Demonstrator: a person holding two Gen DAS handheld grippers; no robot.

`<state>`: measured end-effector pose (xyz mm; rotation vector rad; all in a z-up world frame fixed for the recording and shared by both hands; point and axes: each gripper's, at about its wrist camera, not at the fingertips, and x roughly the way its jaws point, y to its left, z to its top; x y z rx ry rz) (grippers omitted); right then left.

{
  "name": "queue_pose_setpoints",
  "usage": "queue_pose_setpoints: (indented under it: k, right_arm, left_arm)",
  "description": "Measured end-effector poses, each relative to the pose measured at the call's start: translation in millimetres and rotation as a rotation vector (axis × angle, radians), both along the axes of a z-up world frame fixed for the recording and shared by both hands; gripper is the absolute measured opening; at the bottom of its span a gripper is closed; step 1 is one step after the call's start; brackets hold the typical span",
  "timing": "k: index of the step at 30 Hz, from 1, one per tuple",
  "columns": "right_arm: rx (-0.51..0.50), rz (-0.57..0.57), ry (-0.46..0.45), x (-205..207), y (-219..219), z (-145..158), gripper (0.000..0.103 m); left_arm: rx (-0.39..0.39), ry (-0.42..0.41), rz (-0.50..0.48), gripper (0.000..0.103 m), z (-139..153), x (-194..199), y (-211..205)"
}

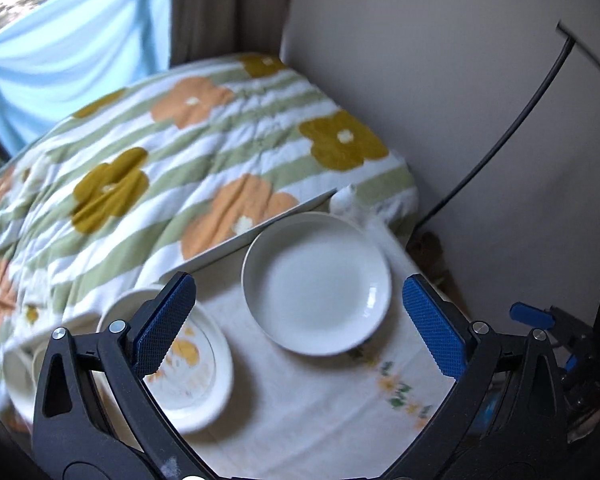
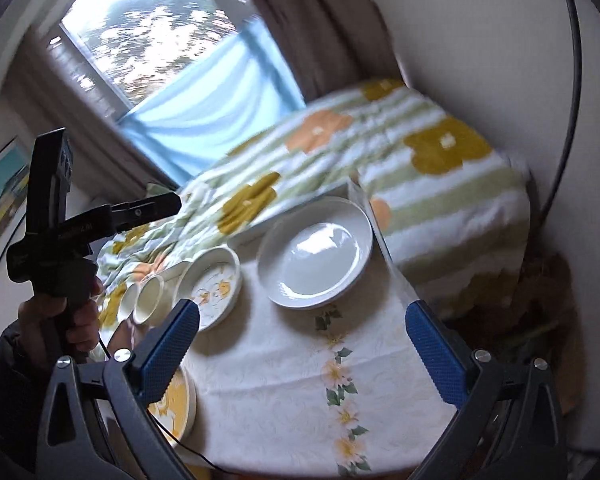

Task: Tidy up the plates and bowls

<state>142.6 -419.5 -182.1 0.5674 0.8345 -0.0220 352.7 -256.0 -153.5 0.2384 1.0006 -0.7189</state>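
A plain white plate (image 1: 317, 284) (image 2: 315, 254) sits at the far end of the table. A smaller white dish with a yellow flower print (image 1: 184, 364) (image 2: 214, 288) lies to its left. Two small white cups (image 2: 144, 296) lie beside that dish. Another yellow-patterned plate (image 2: 176, 404) lies at the near left table edge. My left gripper (image 1: 300, 324) is open and empty, hovering above the table short of the white plate; it also shows in the right wrist view (image 2: 100, 216), held by a hand at the left. My right gripper (image 2: 304, 356) is open and empty above the tablecloth.
The table wears a cream cloth with a daisy stripe (image 2: 340, 376). A bed with a green-striped flower quilt (image 1: 160, 160) lies just behind it. A white wall with a black cable (image 1: 500, 140) is at the right. A window with a blue curtain (image 2: 212, 112) is behind.
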Motion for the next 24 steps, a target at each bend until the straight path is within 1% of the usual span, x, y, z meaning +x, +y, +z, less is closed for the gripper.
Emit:
queue_pose_setpoints:
  k: [1, 3, 5, 6, 7, 8, 9, 10, 11, 15, 17, 19, 20, 22, 24]
  right_arm:
    - [0.009, -0.018, 0.021, 6.8, -1.4, -9.0, 0.103]
    - [0.033, -0.051, 0.058, 19.0, -3.4, -25.8, 0.103]
    - [0.042, -0.085, 0.093, 30.0, -3.6, -40.4, 0.102]
    - [0.038, -0.102, 0.123, 38.4, -3.3, -51.1, 0.096]
    - [0.033, -0.113, 0.146, 44.8, -3.0, -59.8, 0.086]
    - [0.037, -0.120, 0.164, 51.4, -3.7, -67.1, 0.082]
    - [0.051, -0.125, 0.182, 57.3, -3.9, -76.4, 0.076]
    - [0.066, -0.134, 0.192, 62.2, -4.9, -83.1, 0.071]
    - [0.076, -0.140, 0.201, 66.3, -5.3, -88.7, 0.070]
    - [0.073, -0.157, 0.229, 80.8, -5.1, -104.0, 0.058]
    - [0.064, -0.174, 0.234, 84.9, -5.2, -107.5, 0.054]
    - [0.051, -0.187, 0.238, 88.9, -6.2, -110.8, 0.049]
    - [0.047, -0.192, 0.240, 90.8, -7.1, -112.3, 0.047]
    - [0.040, -0.204, 0.245, 94.2, -7.6, -116.0, 0.041]
    - [0.039, -0.211, 0.253, 96.3, -8.3, -119.1, 0.034]
  left_arm:
    - [0.010, 0.022, -0.018, 0.096, -12.1, 11.1, -5.6]
    - [0.035, 0.081, -0.056, 0.081, -42.8, 36.6, -15.7]
    - [0.059, 0.111, -0.064, 0.073, -67.8, 49.4, -17.4]
    - [0.076, 0.134, -0.075, 0.066, -83.4, 58.4, -21.2]
    - [0.088, 0.149, -0.083, 0.063, -94.7, 63.6, -22.4]
    - [0.099, 0.161, -0.090, 0.056, -104.6, 67.2, -23.3]
    - [0.106, 0.170, -0.096, 0.051, -112.2, 70.3, -24.3]
    - [0.111, 0.181, -0.103, 0.050, -120.1, 74.3, -24.8]
    - [0.113, 0.191, -0.107, 0.049, -126.3, 77.1, -24.8]
    - [0.121, 0.215, -0.122, 0.037, -141.7, 84.8, -24.4]
    - [0.130, 0.211, -0.128, 0.033, -149.5, 88.6, -25.5]
    - [0.134, 0.219, -0.139, 0.029, -154.8, 91.1, -27.2]
    - [0.133, 0.223, -0.143, 0.027, -157.5, 92.5, -28.5]
    - [0.132, 0.230, -0.149, 0.024, -161.5, 95.0, -30.5]
    - [0.134, 0.231, -0.147, 0.017, -164.7, 97.3, -31.5]
